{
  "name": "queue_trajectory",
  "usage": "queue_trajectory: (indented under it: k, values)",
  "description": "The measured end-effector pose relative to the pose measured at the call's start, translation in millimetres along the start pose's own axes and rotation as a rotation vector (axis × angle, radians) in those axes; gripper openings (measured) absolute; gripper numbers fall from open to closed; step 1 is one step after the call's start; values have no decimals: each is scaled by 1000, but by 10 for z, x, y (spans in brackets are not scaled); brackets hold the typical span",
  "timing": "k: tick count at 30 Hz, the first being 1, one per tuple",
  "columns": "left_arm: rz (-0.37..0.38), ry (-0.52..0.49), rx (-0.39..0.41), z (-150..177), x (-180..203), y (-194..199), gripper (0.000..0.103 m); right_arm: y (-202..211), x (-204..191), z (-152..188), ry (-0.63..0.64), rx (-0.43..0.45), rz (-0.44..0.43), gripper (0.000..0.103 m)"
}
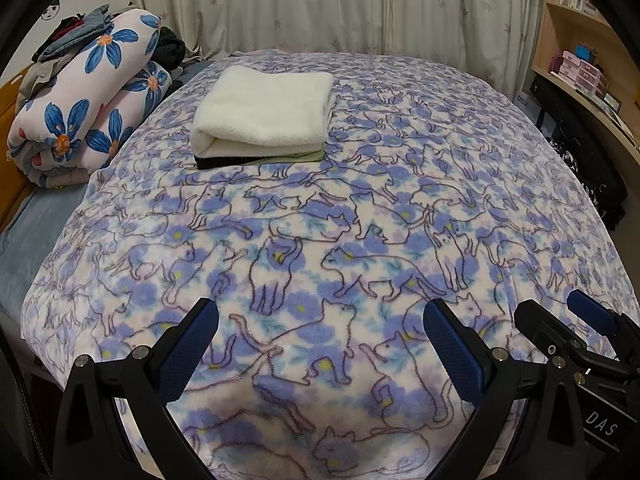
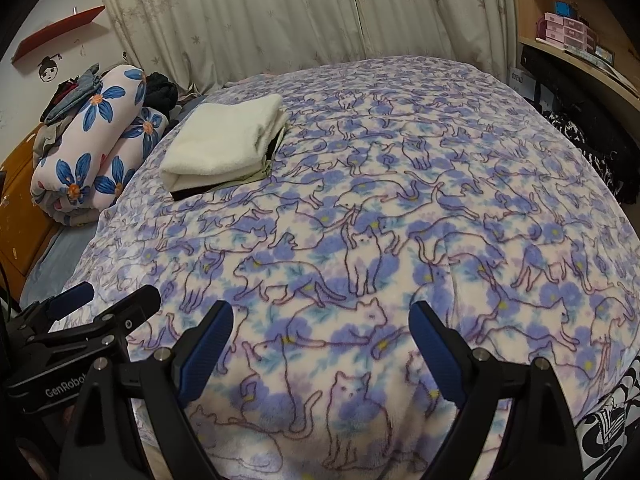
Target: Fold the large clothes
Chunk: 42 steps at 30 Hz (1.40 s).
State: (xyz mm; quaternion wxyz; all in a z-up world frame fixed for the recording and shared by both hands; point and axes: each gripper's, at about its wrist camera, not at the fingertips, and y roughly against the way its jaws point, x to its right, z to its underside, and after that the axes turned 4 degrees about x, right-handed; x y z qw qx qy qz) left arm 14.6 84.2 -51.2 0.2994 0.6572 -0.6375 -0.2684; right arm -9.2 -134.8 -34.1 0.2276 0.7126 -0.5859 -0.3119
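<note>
Both grippers, left and right, hung spread and empty over the cat-print fleece blanket; a careless reach might topple the apparently layered folded stack.

"DAS" on right tool; "GenRobo" on left tool.

Right tool spread wide, folded clothes on blanket

Pleated cream leaf-print curtains behind bed; curved light-wood shelving at right; white wall at left.
</note>
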Motion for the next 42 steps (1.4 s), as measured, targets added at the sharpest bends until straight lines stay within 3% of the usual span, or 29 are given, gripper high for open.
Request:
queue_trajectory:
  k: [42]
  values:
    - [1, -5, -13, 110, -97, -83, 101, -82, 1, 39, 0, -19, 3, 90]
